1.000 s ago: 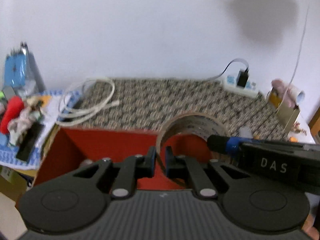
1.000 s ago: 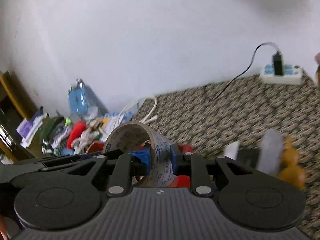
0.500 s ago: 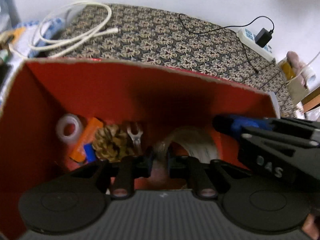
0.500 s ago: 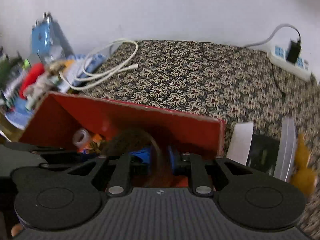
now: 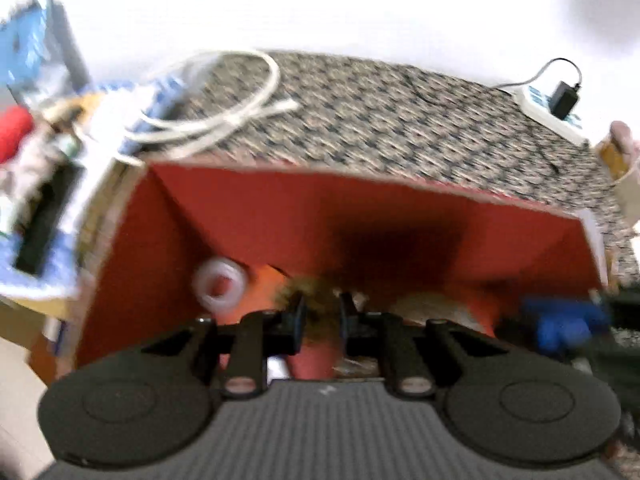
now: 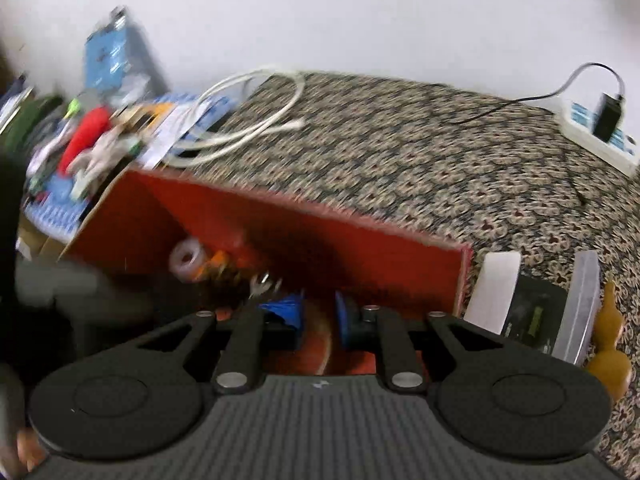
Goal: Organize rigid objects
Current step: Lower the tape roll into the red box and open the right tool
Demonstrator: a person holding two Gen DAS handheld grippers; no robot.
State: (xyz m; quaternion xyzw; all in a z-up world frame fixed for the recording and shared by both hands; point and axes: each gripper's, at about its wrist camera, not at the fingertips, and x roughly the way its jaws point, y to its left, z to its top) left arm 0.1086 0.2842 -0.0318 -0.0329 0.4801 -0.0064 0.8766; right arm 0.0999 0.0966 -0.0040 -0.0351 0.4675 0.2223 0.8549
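Observation:
A red cardboard box (image 5: 360,216) (image 6: 304,216) stands open on the patterned bedcover. Inside lie a small white tape roll (image 5: 219,285) (image 6: 187,259), a pine cone (image 5: 316,300), a metal wrench (image 6: 264,283) and the large tape roll (image 5: 436,312) (image 6: 320,344), which rests on the box floor. My left gripper (image 5: 320,322) is open over the box, with nothing between its fingers. My right gripper (image 6: 319,322) is open, its blue pads either side of the large roll's rim without pinching it. The views are blurred.
A white cable (image 5: 224,116) (image 6: 256,120) lies coiled behind the box. A power strip with a black charger (image 5: 560,104) (image 6: 600,128) sits far right. A clutter pile (image 6: 88,136) is at the left. A small plastic case (image 6: 536,312) and yellow gourd (image 6: 608,344) lie right of the box.
Both grippers carried the large tape roll down into the box and let go of it. Both jaws have opened, and both grippers have drawn back upward.

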